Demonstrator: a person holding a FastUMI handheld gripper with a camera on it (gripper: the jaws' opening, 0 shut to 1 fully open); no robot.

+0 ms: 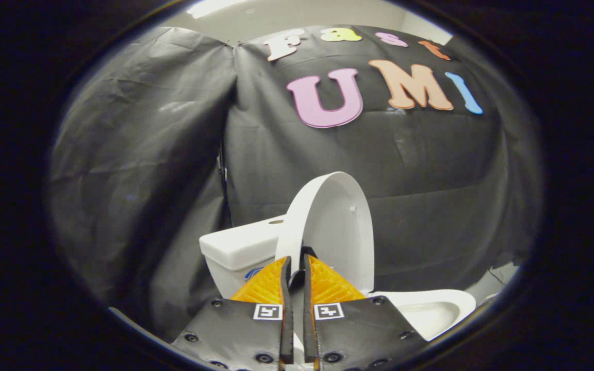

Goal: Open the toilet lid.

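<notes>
The white toilet lid [330,226] stands raised, close to upright, with its inner side facing right over the bowl [431,309]. Its front rim runs down into the narrow gap between my fingers. My gripper [295,262] is shut on that rim, one finger on each side of it. The lid's lower part is hidden behind the fingers. The white tank [237,247] sits just behind and left of the lid.
Black cloth walls [147,170] close in behind and to the left of the toilet. A strip of pale floor [498,281] shows at the far right beyond the bowl.
</notes>
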